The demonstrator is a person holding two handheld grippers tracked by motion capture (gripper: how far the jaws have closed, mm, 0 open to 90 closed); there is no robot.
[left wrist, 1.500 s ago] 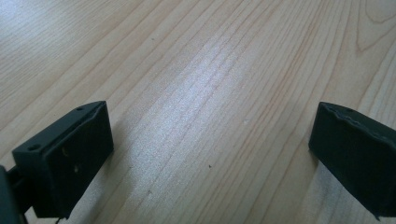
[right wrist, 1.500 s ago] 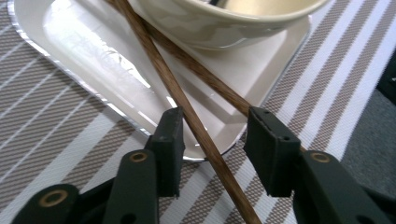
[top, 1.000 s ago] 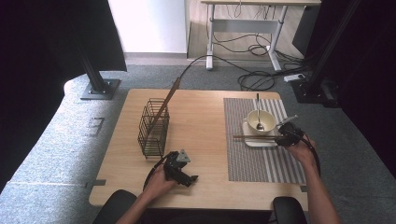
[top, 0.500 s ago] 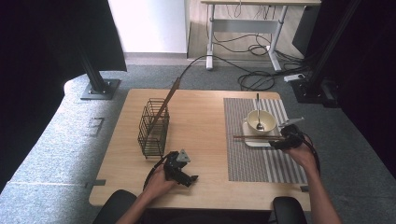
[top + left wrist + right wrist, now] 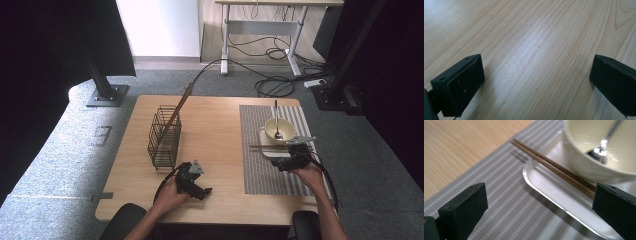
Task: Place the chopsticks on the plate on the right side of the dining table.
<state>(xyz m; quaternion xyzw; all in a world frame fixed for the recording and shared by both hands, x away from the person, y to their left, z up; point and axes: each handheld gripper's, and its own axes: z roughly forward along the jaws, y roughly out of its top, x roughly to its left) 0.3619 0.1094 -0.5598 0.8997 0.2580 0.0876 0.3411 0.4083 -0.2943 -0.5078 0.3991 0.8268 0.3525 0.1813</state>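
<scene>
The right gripper [image 5: 537, 205], a black two-jaw tool in the person's right hand, has its jaws spread wide; they have just been opening, and nothing is pressed between them. In the right gripper view a pair of thin brown wooden chopsticks [image 5: 554, 168] lies just ahead of the jaws, resting side by side across the rim of a small white rectangular tray [image 5: 554, 197], with the tips reaching out over a grey striped woven placemat [image 5: 506, 202]. A cream round bowl [image 5: 586, 167] stands on the tray, right behind the chopsticks, with a metal spoon [image 5: 602, 145] inside it.

In the high view the right gripper [image 5: 289, 161] sits at the near edge of the tray [image 5: 272, 151], on the placemat [image 5: 265, 175].

The left gripper [image 5: 536, 82] hovers low over the pale wooden table [image 5: 529, 37], jaws released and wide apart. In the high view it [image 5: 197, 187] is near the table's front edge, just in front of a dark wire basket [image 5: 164, 137] holding a long brown stick [image 5: 177, 110]
</scene>
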